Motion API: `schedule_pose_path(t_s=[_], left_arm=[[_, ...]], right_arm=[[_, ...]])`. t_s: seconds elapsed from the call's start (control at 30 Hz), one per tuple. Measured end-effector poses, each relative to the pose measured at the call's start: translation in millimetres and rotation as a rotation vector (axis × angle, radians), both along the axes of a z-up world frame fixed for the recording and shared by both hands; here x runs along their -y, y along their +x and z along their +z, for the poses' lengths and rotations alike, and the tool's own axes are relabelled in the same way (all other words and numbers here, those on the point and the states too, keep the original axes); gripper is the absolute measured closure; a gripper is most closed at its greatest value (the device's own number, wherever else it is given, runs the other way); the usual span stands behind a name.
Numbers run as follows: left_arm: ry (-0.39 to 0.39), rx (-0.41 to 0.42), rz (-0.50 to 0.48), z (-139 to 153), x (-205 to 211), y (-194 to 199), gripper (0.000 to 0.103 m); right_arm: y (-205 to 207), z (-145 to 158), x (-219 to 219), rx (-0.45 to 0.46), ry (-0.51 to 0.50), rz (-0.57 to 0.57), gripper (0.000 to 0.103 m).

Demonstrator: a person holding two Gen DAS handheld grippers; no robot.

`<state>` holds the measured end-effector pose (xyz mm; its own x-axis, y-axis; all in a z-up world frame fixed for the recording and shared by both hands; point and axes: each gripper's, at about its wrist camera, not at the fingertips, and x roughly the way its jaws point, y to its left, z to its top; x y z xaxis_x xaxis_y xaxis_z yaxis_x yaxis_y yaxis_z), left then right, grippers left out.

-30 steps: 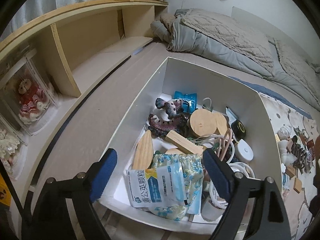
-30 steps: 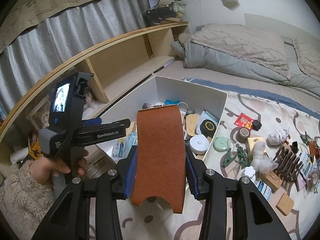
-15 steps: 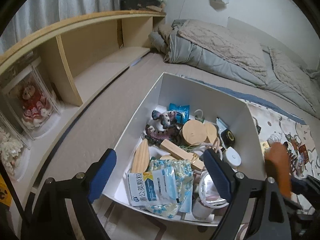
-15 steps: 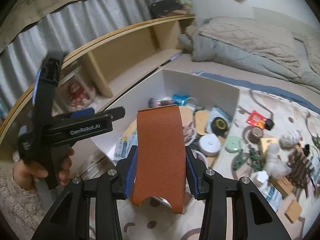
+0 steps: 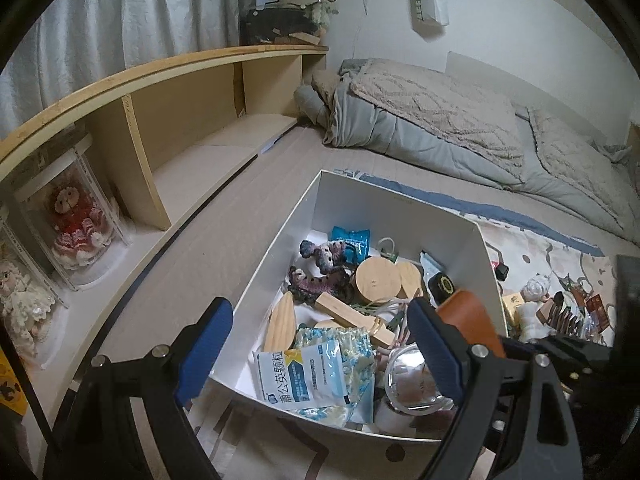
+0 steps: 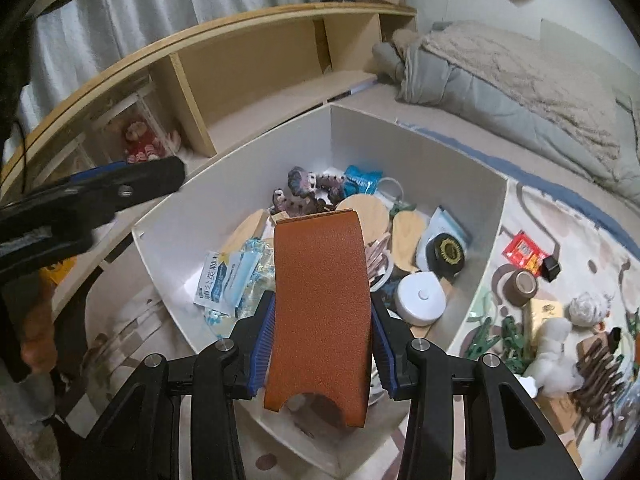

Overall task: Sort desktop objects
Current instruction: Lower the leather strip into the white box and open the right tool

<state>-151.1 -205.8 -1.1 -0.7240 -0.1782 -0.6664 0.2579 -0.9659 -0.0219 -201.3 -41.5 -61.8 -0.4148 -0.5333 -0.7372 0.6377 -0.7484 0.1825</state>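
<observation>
The bed (image 6: 500, 92) carries a patterned mat (image 6: 568, 240) with a white box (image 6: 420, 148) at its left edge. The right gripper (image 6: 320, 344) has its jaws pinching a curved orange leather piece (image 6: 320, 300), held above the box's near corner. The left gripper (image 5: 320, 344) hangs over the box's near edge, its jaws spread with nothing between them. Inside lie 1 medicine sachet (image 5: 298, 372) and a wooden block (image 5: 352, 316).
</observation>
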Motion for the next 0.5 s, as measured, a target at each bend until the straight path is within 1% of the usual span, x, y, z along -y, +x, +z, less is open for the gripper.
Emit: schedule_pose_path(t_s=[0.13,0.37,0.4,0.43,0.5], left_arm=[[0.009,-0.019,0.016,6,1,4,0.014],[0.030,-0.034,0.034,10,5,11,0.014],[0.033,-0.036,0.036,10,6,11,0.014],[0.041,-0.040,0.036,11,8,12,0.014],[0.058,-0.043,0.032,11,9,12,0.014]], right_arm=[[-7,-8,10,0.072,-0.026,0.043,0.059],[-12,-18,27,0.090,-0.019,0.071,0.059],[-12,-19,28,0.094,-0.022,0.071,0.054],[-13,-20,29,0.100,-0.020,0.062,0.036],[-13,-19,27,0.098,-0.030,0.023,0.013]])
